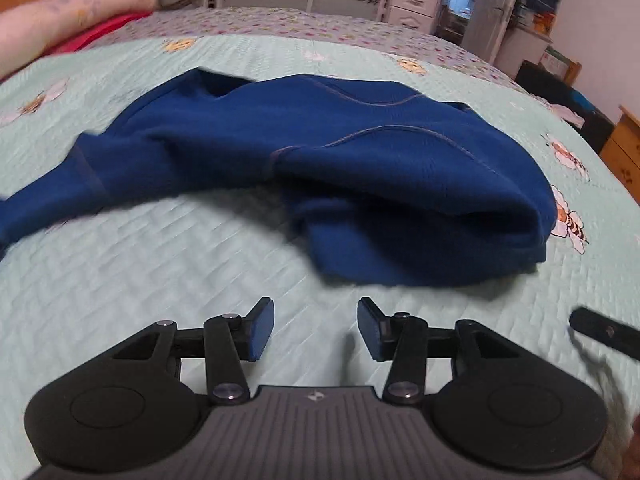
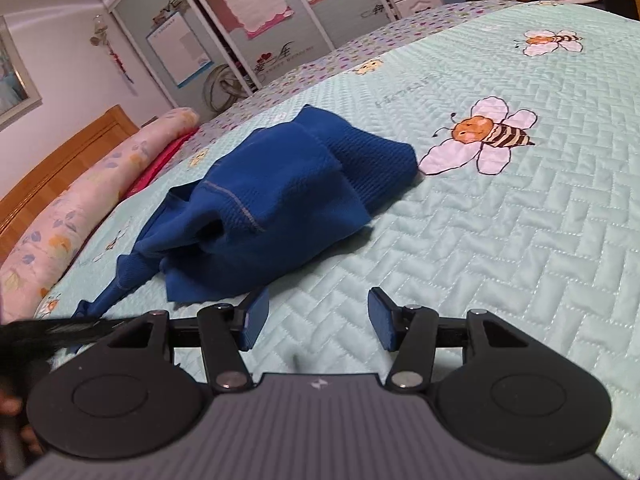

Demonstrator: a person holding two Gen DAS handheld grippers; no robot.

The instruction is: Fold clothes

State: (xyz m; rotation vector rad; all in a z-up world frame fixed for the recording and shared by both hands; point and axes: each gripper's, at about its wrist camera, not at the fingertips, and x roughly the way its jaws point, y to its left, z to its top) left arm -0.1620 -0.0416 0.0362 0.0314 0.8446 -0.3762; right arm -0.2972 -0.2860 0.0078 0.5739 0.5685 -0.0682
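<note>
garments: 1 blue garment (image 1: pixel 360 168) | tongs: left tongs (image 1: pixel 316 330) agape, right tongs (image 2: pixel 318 320) agape

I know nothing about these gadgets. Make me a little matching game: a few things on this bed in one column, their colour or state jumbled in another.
Things:
1. garment
2. bedspread
3. left claw
4. bolster pillow

Descriptions:
A. pale green, quilted, with bees stitched on it
B. open, holding nothing
C. pink with a flower print, along the wooden headboard
D. dark blue, lying crumpled

Pairs: 1-D, 2-A, 3-B, 4-C

The right claw is open and empty too.
</note>
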